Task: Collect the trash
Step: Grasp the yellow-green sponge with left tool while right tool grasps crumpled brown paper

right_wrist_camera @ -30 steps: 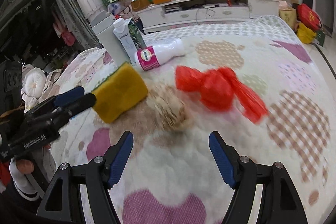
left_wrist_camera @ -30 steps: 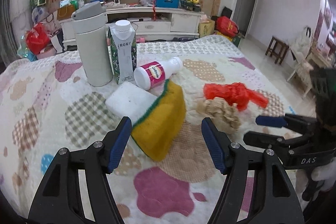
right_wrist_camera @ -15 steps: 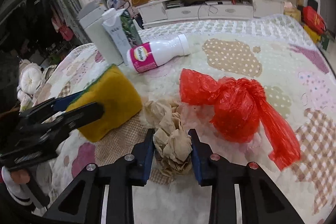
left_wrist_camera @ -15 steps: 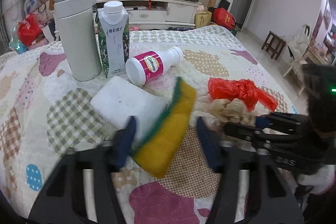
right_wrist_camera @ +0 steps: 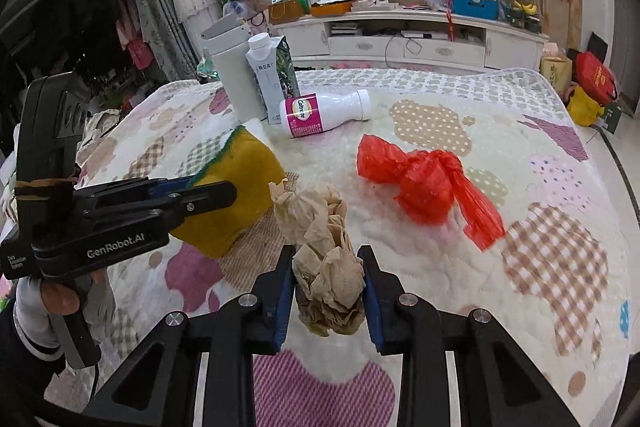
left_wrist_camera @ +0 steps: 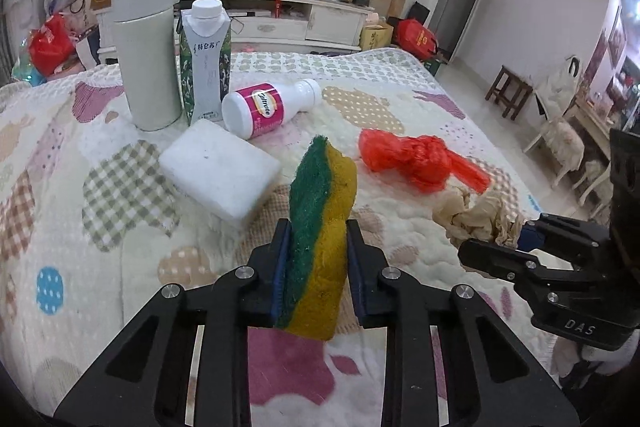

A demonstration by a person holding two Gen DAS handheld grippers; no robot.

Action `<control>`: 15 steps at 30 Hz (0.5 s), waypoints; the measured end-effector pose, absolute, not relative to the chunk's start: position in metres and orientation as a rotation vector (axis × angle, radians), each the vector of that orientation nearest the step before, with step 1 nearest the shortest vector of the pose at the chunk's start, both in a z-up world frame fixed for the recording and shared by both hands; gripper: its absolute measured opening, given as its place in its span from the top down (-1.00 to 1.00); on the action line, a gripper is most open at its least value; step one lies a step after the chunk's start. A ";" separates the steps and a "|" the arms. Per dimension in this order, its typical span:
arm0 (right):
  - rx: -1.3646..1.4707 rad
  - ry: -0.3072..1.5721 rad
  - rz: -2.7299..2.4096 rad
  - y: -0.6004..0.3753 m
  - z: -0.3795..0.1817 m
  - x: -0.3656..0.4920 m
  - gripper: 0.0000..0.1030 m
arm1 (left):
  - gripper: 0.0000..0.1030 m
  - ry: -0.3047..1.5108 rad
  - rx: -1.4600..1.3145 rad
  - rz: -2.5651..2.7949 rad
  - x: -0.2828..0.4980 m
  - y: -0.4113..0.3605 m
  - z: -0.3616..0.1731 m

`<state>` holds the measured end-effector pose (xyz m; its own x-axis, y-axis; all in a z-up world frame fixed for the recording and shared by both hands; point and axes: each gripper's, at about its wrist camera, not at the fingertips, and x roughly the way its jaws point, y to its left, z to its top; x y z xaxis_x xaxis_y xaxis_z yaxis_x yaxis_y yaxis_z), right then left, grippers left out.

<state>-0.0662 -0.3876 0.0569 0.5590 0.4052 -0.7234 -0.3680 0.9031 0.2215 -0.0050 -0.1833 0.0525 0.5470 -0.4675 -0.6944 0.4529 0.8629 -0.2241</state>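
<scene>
My left gripper (left_wrist_camera: 318,275) is closing on the yellow-green sponge (left_wrist_camera: 320,227), long axis pointing away over the quilt (left_wrist_camera: 132,267). Only the left view shows the white foam block (left_wrist_camera: 220,171) (hidden otherwise). My right gripper (right_wrist_camera: 327,287) clamps crumpled brown paper (right_wrist_camera: 324,259), lump upright.

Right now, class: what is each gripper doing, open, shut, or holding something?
Left gripper: jaws closing on the yellow-green sponge.
Right gripper: shut on the crumpled brown paper.
</scene>
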 end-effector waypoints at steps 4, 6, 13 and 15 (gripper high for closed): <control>0.043 0.873 0.441 -0.395 0.058 -0.077 0.42 | 0.54 0.821 -0.050 -0.570 -0.020 -0.184 0.059; 0.044 0.872 0.431 -0.400 0.059 -0.083 0.42 | 0.54 0.815 -0.057 -0.585 -0.029 -0.187 0.063; 0.070 0.867 0.391 -0.425 0.063 -0.104 0.42 | 0.54 0.802 -0.056 -0.648 -0.055 -0.207 0.075; 0.077 0.864 0.378 -0.433 0.065 -0.111 0.42 | 0.54 0.798 -0.054 -0.666 -0.061 -0.214 0.079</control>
<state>-0.1111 -0.4335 0.0650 0.5878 0.3548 -0.7270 -0.2933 0.9310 0.2172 -0.0608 -0.2142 0.0789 0.5068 -0.5717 -0.6452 0.5324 0.7962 -0.2874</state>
